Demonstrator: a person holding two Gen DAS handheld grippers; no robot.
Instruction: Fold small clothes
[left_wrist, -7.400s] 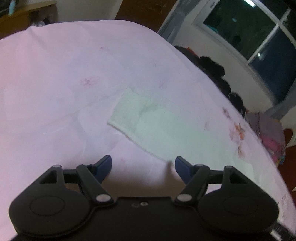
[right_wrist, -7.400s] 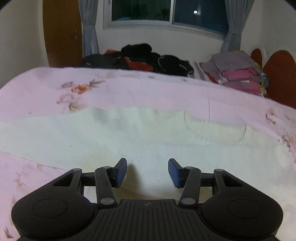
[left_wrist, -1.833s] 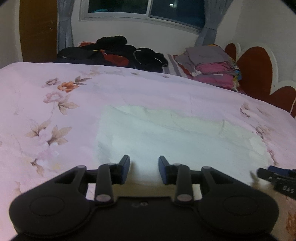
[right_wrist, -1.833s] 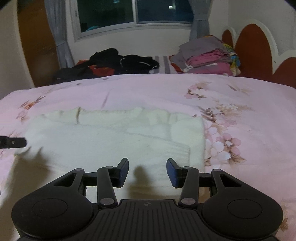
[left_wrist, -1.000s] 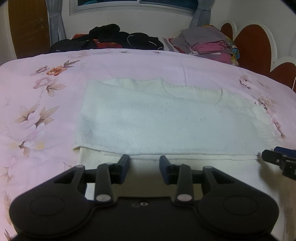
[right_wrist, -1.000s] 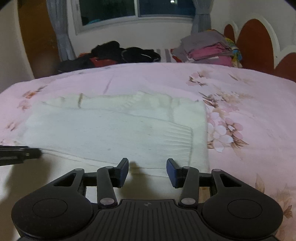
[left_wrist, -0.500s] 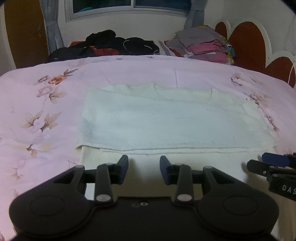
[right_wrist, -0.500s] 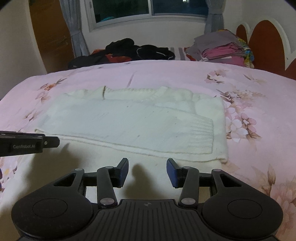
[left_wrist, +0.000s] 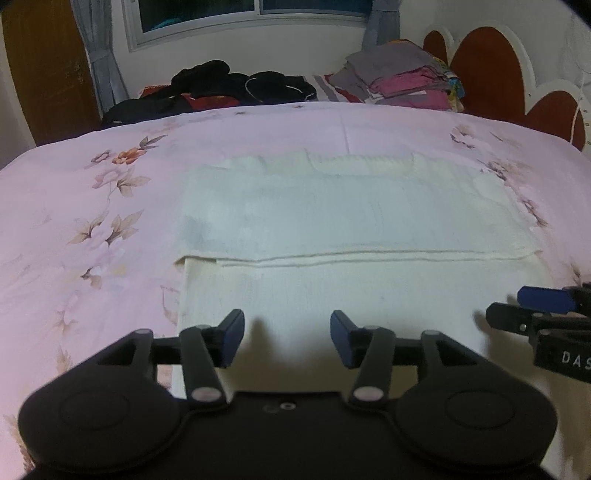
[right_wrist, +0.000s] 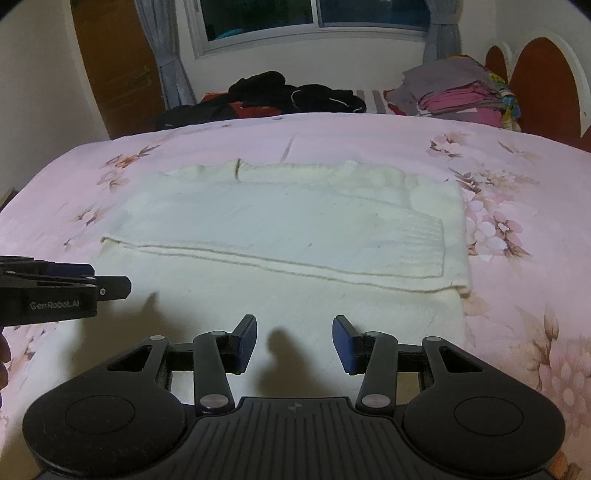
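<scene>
Left wrist view: left gripper (left_wrist: 287, 334) fingers, narrower before, are opening, empty, above the cream garment (left_wrist: 332, 229); right gripper (right_wrist: 294, 339) fingers unchanged, spread.

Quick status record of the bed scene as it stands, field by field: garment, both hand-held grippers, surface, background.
garment: cream knitted sweater, flat, upper layer folded over, its edge running across the middle
left hand-held gripper: jaws opening, nothing between them, above the sweater's near part
right hand-held gripper: open, empty, above the near edge
surface: pink floral bedsheet
background: dark clothes pile; folded clothes stack
</scene>
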